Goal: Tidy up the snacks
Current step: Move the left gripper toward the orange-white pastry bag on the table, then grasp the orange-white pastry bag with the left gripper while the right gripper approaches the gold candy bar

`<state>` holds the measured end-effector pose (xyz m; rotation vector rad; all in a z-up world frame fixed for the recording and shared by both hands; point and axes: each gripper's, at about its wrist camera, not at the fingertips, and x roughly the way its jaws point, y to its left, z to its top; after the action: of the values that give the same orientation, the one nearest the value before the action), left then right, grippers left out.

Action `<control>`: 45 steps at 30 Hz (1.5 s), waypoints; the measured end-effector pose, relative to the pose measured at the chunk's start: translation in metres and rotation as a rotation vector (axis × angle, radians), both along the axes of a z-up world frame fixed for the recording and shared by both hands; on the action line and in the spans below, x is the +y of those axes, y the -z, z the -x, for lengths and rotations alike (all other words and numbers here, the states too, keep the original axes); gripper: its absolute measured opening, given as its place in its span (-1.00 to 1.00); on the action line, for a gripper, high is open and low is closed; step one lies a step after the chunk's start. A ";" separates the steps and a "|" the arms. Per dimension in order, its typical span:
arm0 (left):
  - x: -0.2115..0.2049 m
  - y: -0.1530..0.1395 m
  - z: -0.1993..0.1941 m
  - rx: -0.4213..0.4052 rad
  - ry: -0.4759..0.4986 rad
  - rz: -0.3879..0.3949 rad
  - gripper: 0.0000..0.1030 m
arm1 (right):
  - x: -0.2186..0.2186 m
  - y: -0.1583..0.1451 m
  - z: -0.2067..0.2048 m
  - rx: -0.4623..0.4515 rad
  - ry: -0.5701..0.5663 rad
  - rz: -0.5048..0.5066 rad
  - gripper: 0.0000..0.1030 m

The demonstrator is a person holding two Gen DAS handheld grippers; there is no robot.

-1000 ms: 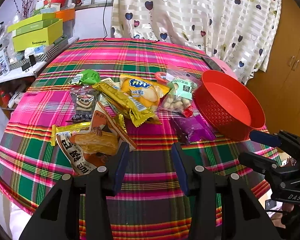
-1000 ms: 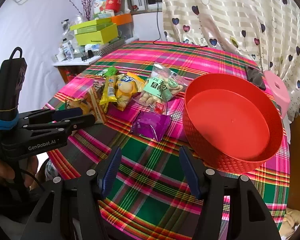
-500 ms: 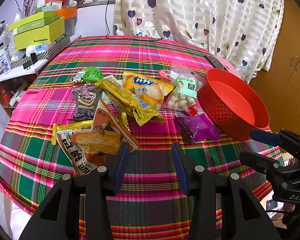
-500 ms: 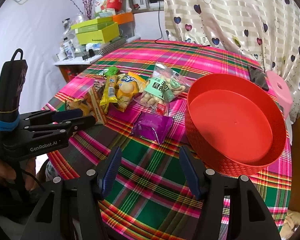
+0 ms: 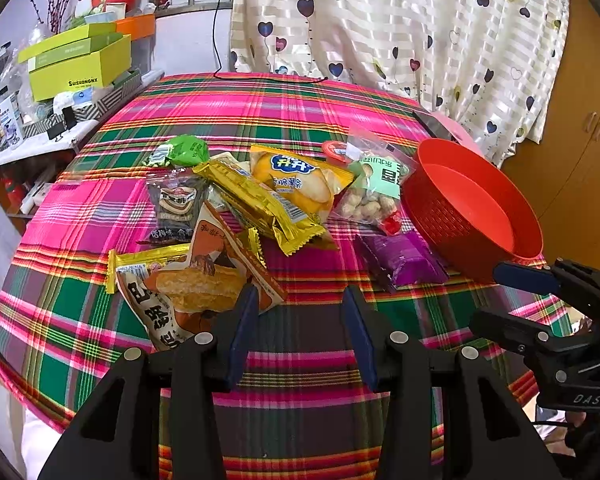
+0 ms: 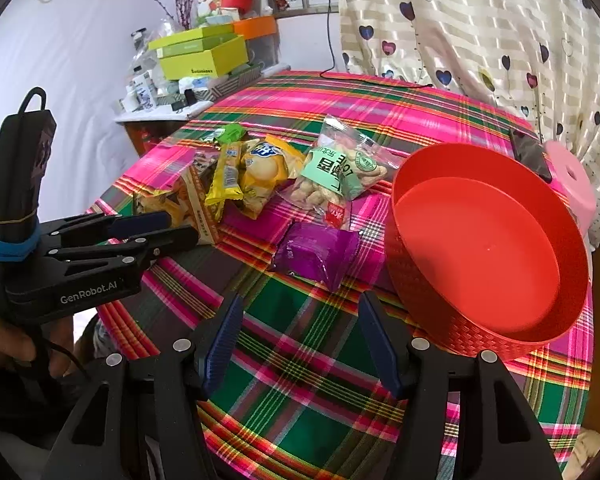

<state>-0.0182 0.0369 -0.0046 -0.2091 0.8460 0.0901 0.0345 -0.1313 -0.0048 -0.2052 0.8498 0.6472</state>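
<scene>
1. On the desk (image 6: 300, 408) with the plaid cloth, I am seeing the snacks lying in a loose heap left of the red basket (image 6: 420, 280), which is holding nothing.
2. Nearest the basket, the purple packet (image 6: 316, 254) is lying flat, just beside the basket wall and well clear of the heap; the clear bag of nuts (image 6: 340, 178) is sitting just behind it.
3. I am judging the purple packet light, soft and crinkly, with slick film that could slide under a shallow pinch. I would be taking it across its puffed middle or by a crimped end seam.
4. My right tool (image 6: 300, 344) is hovering over the desk with its jaws spread and nothing between them, pointing towards the purple packet.
5. My left tool (image 5: 298, 332) is likewise spread and holding nothing, poised low by the orange pastry bag (image 5: 204, 276) at the near edge of the heap.
</scene>
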 end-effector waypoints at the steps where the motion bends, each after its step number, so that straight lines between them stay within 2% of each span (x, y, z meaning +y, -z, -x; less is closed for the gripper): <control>1: 0.002 0.000 0.000 -0.002 -0.003 0.004 -0.13 | 0.001 0.000 0.000 0.001 -0.002 -0.001 0.15; 19: 0.025 -0.007 0.006 -0.028 -0.061 0.016 -0.13 | 0.013 -0.001 -0.007 -0.023 -0.019 -0.010 0.22; 27: 0.039 -0.022 0.015 -0.079 -0.082 0.022 -0.13 | 0.015 -0.011 -0.010 -0.062 0.004 -0.016 0.22; 30: 0.044 -0.023 0.016 -0.082 -0.100 0.013 -0.13 | 0.019 -0.013 -0.015 -0.051 0.007 -0.015 0.21; 33: 0.052 -0.020 0.016 -0.070 -0.125 0.008 -0.13 | 0.025 -0.013 -0.016 -0.050 -0.004 -0.012 0.19; 38: 0.066 -0.014 0.018 -0.051 -0.152 0.020 -0.13 | 0.039 -0.014 -0.019 -0.053 -0.050 -0.005 0.03; 45: 0.082 -0.006 0.020 -0.043 -0.159 0.066 -0.12 | 0.069 -0.011 -0.028 -0.044 -0.113 0.002 0.02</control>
<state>-0.0386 0.1194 0.0011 -0.3391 0.7895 0.2065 0.0624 -0.0624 0.0059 -0.2698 0.8005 0.7447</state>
